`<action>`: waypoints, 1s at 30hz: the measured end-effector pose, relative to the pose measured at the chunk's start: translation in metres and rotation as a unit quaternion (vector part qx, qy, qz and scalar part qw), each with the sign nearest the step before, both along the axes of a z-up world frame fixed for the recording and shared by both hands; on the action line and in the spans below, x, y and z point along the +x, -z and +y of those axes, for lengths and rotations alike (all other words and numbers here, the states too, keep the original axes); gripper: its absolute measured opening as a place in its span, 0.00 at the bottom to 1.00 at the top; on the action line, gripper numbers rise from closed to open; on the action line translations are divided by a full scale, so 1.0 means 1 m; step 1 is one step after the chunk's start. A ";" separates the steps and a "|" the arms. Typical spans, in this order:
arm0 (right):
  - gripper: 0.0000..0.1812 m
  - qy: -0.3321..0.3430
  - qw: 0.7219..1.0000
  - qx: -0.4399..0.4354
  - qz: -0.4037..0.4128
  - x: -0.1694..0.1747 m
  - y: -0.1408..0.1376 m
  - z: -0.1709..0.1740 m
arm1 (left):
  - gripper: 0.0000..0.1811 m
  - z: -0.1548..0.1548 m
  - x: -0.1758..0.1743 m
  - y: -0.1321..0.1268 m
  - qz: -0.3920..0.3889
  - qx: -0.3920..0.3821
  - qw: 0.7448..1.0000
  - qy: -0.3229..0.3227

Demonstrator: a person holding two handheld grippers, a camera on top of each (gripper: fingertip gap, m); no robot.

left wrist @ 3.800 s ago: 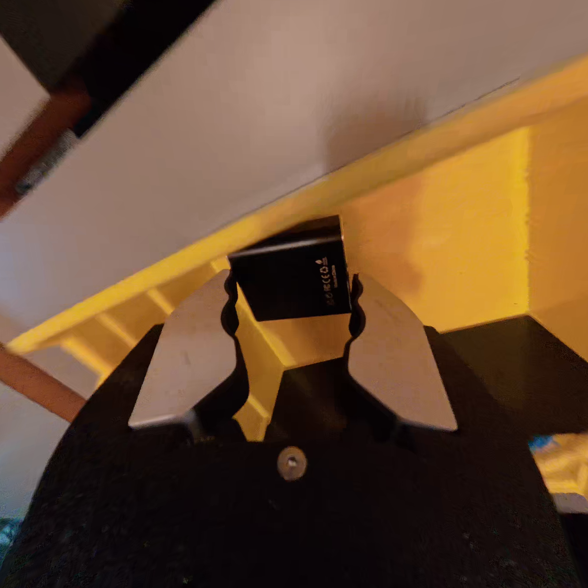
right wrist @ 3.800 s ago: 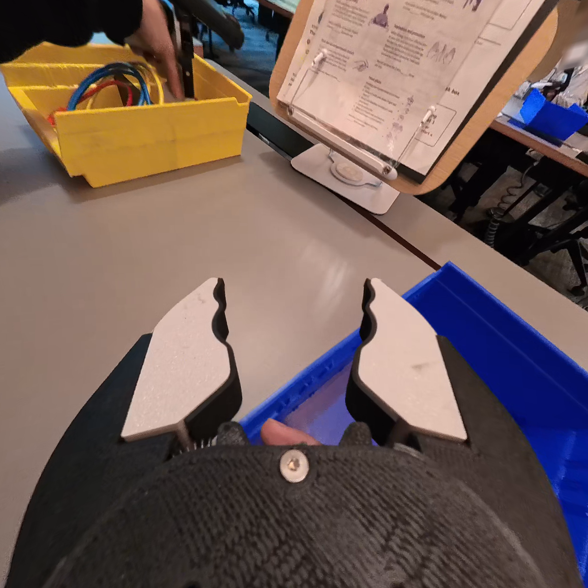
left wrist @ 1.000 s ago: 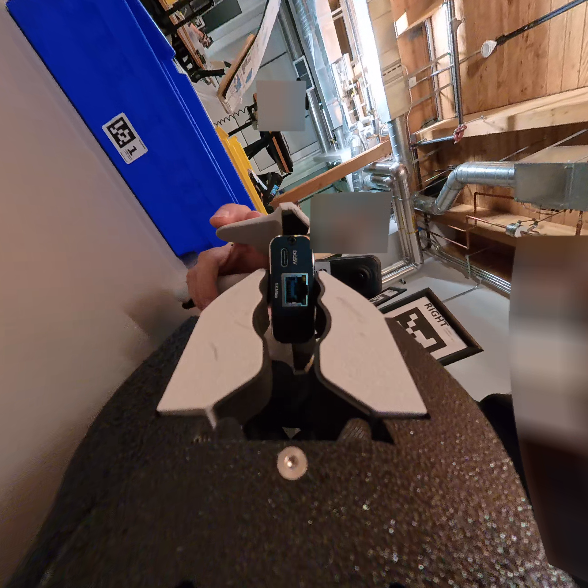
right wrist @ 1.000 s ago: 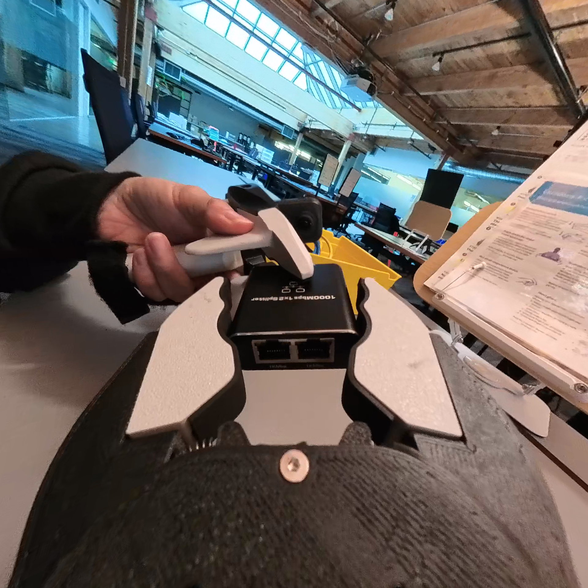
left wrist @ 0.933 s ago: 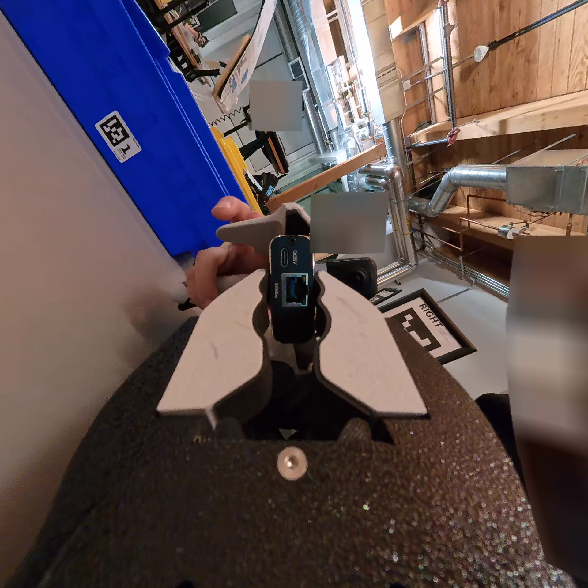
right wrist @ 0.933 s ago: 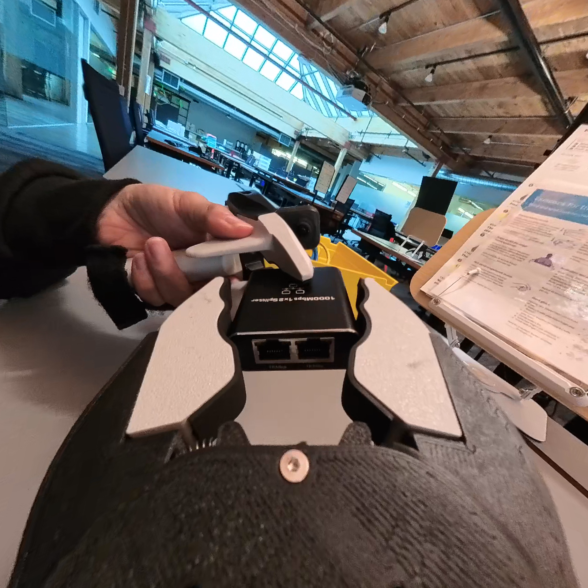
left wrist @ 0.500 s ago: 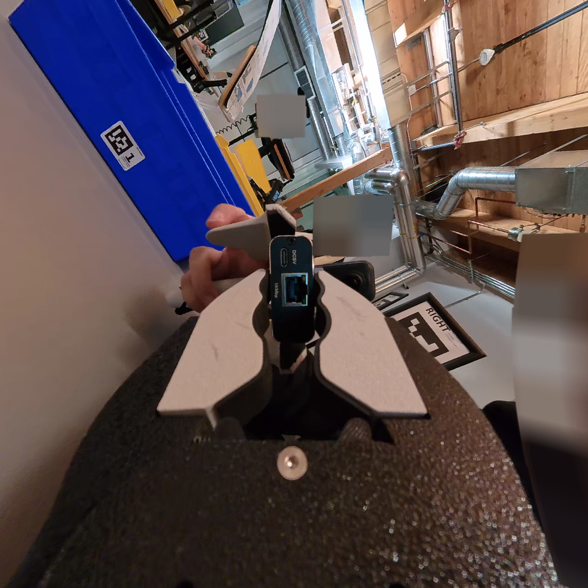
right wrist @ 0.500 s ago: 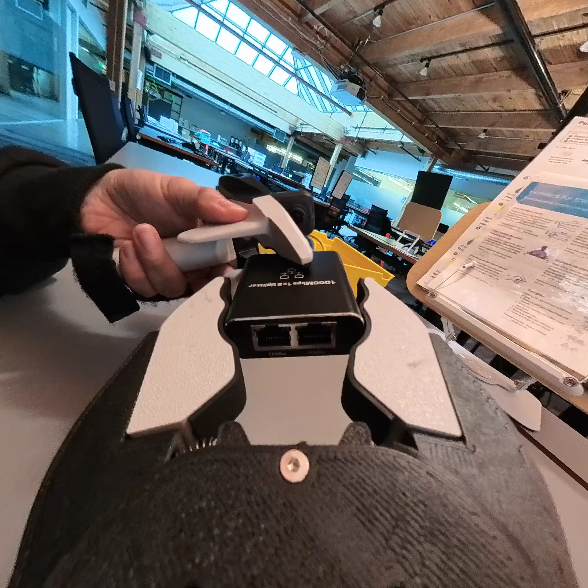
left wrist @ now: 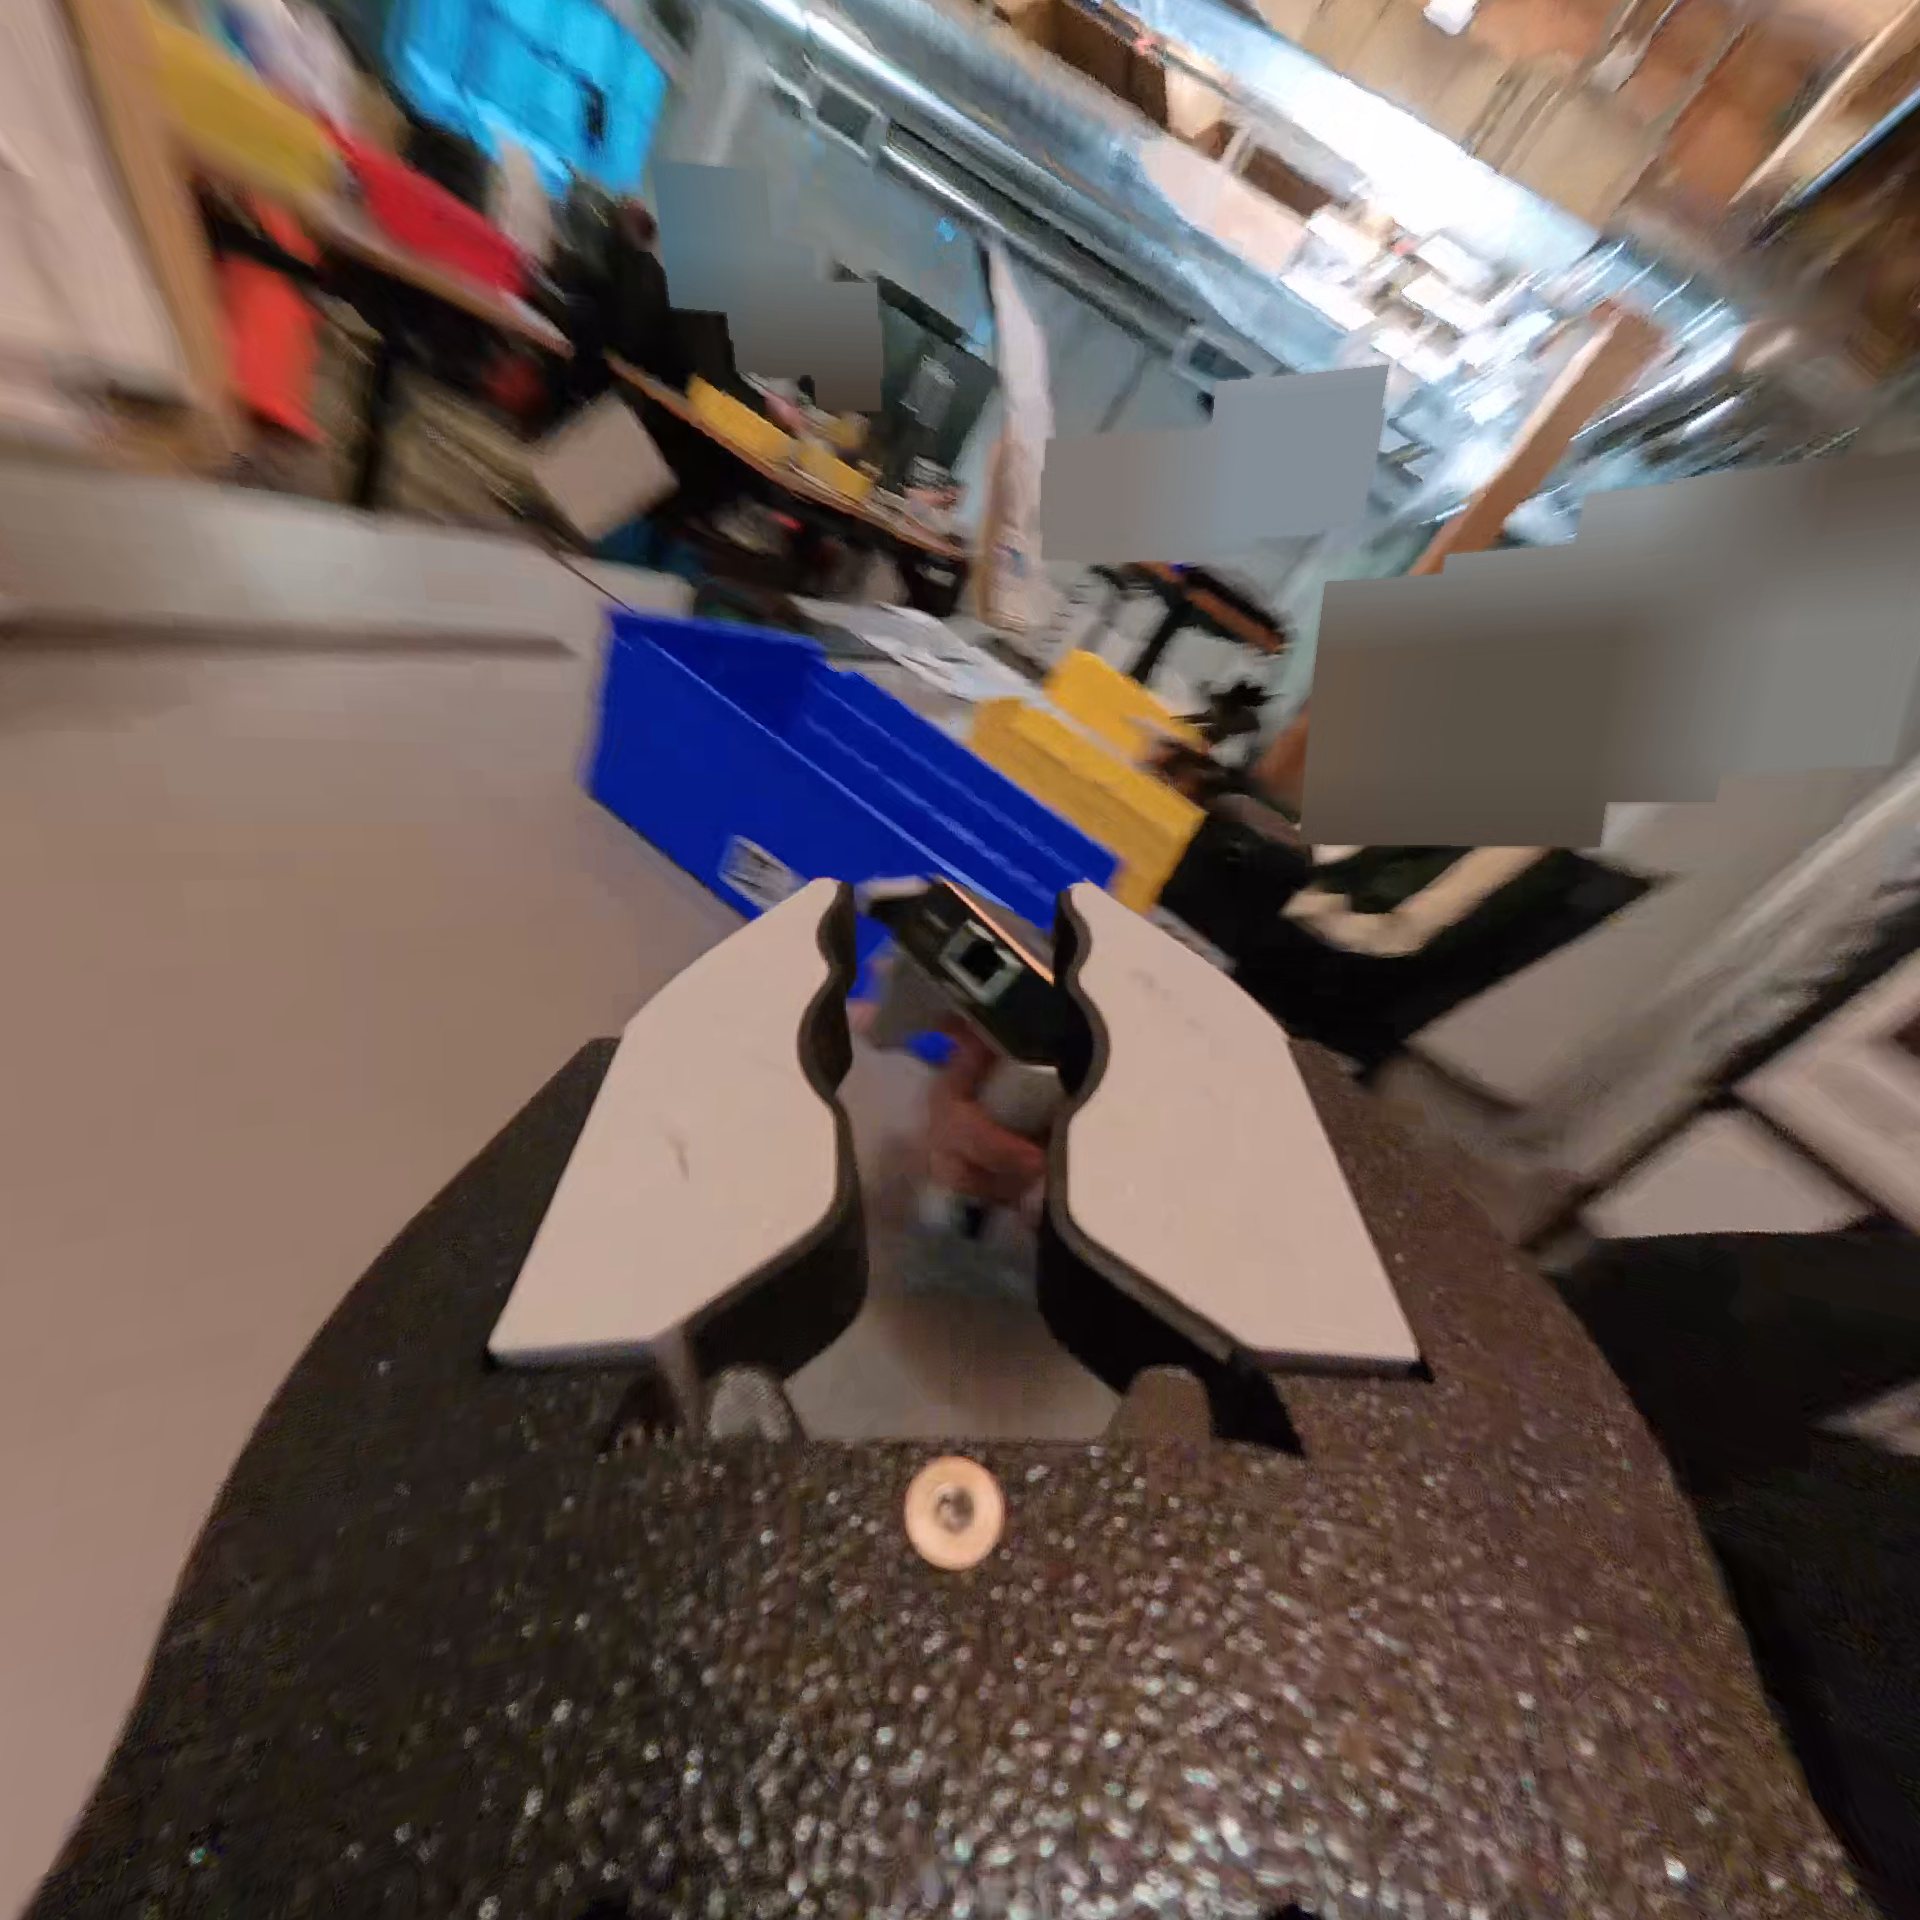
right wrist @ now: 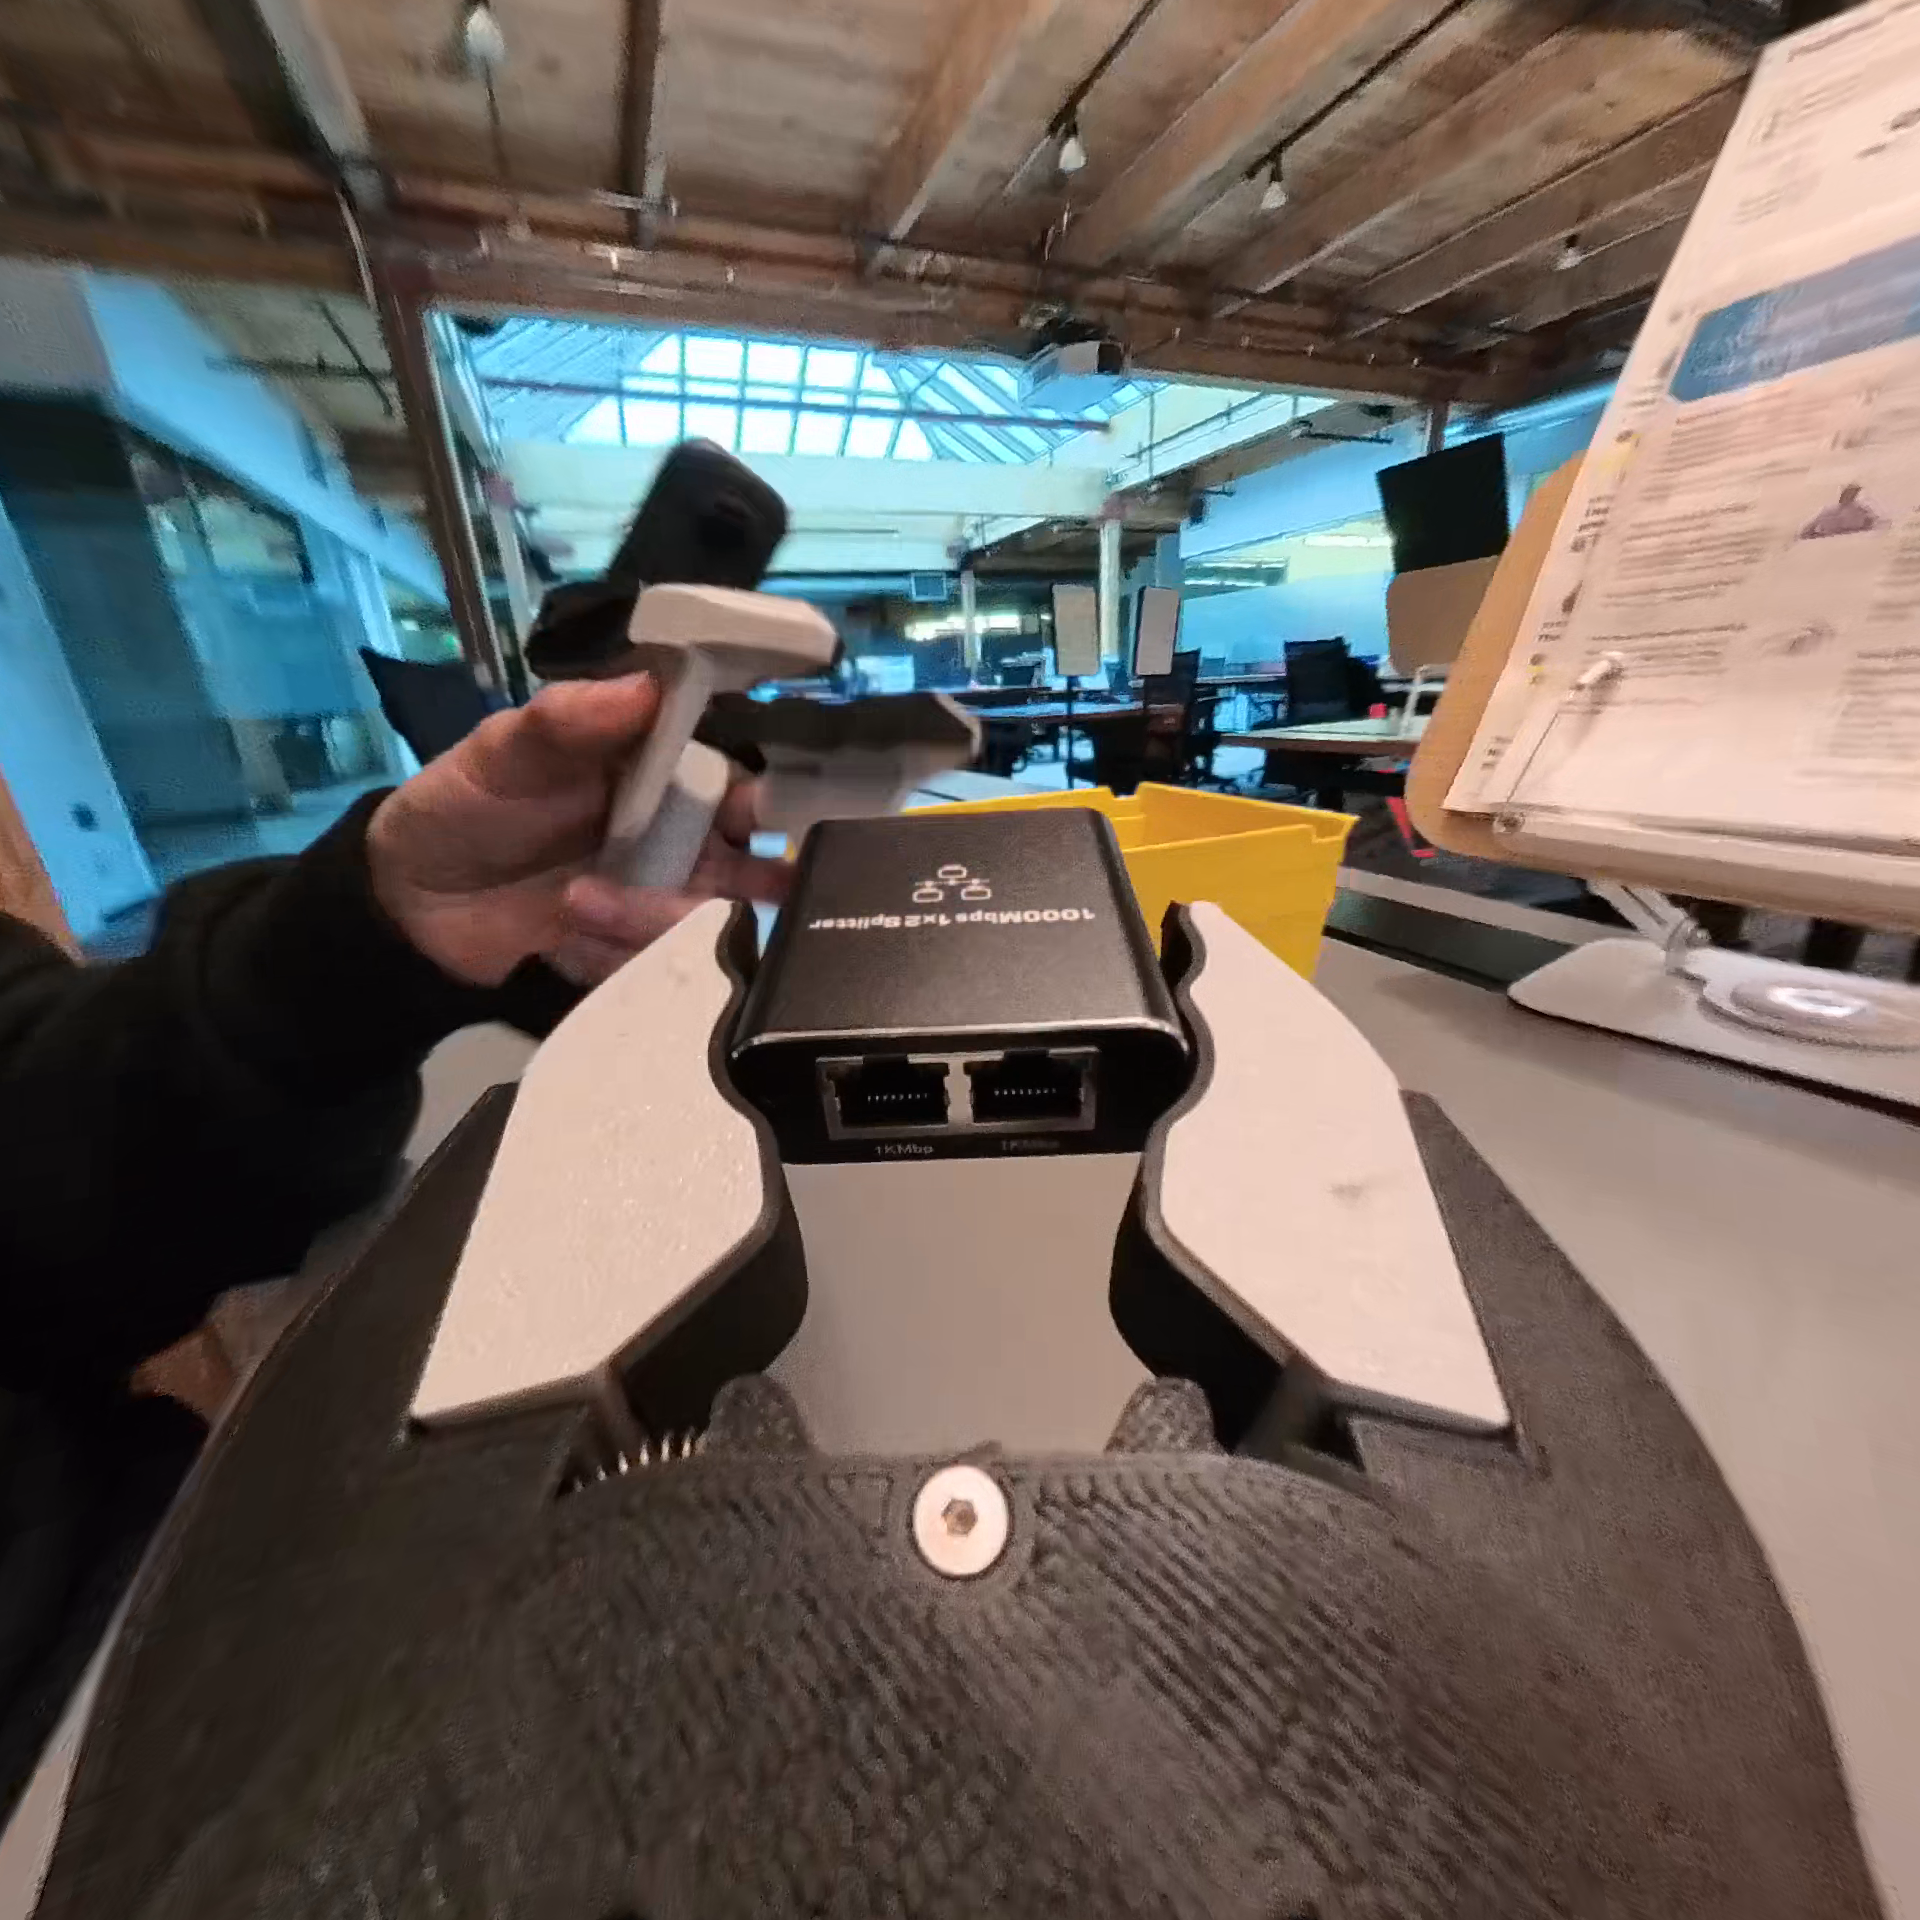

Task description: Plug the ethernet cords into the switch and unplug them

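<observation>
- Grey worktop (right wrist: 1662,1299) in an open workshop; yellow bin (right wrist: 1236,862) behind.
- My right gripper (right wrist: 961,997) has its fingers clamped on the switch (right wrist: 956,977), ports facing me.
- Left gripper (left wrist: 951,935): fingers apart, empty.
- Risk: I see no cords; pushing a plug in could twist the switch in this side grip.

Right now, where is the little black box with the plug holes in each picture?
Left wrist view: the black box sits just above the middle, blurry, beyond the left gripper, whose fingers stand apart.
Right wrist view: the same box is in the middle, clamped in the right gripper, two empty ports facing the camera.
Shared landmark: the yellow bin.
</observation>
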State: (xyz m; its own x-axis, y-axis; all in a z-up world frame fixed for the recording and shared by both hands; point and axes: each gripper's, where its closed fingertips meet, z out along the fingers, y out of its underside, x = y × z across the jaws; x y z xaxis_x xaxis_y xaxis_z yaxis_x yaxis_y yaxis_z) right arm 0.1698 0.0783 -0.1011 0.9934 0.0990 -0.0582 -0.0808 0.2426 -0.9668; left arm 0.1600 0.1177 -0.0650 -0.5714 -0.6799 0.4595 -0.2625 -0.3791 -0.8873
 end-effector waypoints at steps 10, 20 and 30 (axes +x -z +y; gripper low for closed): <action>0.41 0.013 1.000 0.004 0.022 0.010 0.009 -0.016 | 0.27 0.217 -0.019 0.040 0.056 0.570 0.799 -0.183; 0.41 0.013 1.000 -0.002 0.024 0.012 0.013 -0.018 | 0.23 0.293 0.027 0.085 0.091 0.774 0.626 -0.017; 0.41 0.020 0.999 0.008 0.031 0.019 0.010 -0.023 | 0.07 0.312 0.034 0.093 0.148 0.827 0.542 0.022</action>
State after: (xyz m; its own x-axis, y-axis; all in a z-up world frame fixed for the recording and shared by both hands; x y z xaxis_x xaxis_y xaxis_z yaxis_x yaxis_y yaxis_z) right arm 0.1886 0.0548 -0.1115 0.9910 0.0616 -0.1190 -0.1311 0.2629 -0.9559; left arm 0.1944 0.4298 -0.1580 -0.6717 -0.2910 -0.6813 -0.4624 0.8832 0.0786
